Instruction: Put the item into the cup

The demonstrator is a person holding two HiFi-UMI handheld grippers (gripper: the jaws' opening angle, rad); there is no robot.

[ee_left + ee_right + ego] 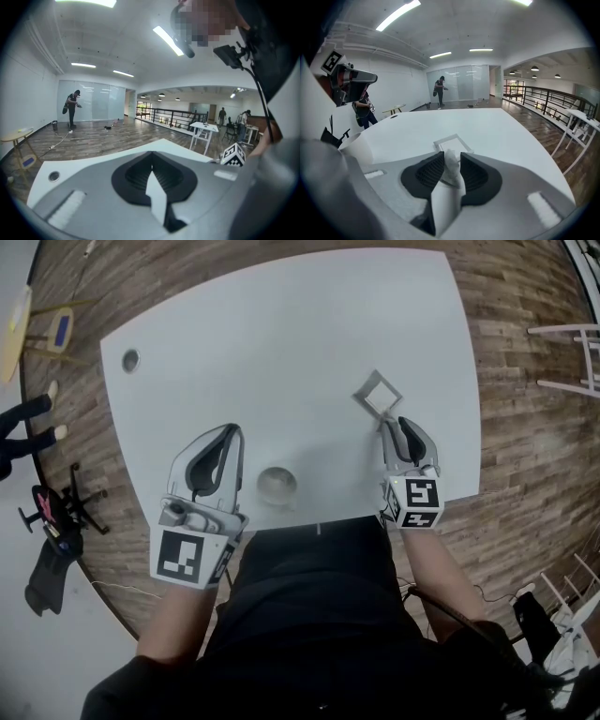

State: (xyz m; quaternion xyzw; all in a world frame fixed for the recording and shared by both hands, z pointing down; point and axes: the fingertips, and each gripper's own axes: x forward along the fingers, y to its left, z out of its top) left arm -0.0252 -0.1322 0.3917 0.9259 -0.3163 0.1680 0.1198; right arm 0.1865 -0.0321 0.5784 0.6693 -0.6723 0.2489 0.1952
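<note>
Small white crumpled item (451, 163) pinched between right gripper (390, 424) jaws, pads pressed on both sides. White square tray (377, 393) seen just beyond jaws. Clear round cup (277, 484) set on white counter (281, 343) beside left gripper (232, 431); its jaws closed together, empty.

Tabletop (281, 343) mostly bare: far half & whole L side open, w/ only a flush cable hole (129, 360) near the far-L corner. Cup (277, 484) stands near the front edge, mouth open upward, nothing over it. L claw (232, 432) sits close on the cup's L, crowding that side. Cup's R side is bare tabletop across to R claw (392, 425). Square frame (377, 395) lies right at R claw's tips & blocks straight-ahead travel, w/ room either side. R claw's gap is filled by a white wad (451, 164); L claw's jaws meet, no gap. Person's torso (309, 596) closes off the front edge behind the cup.
</note>
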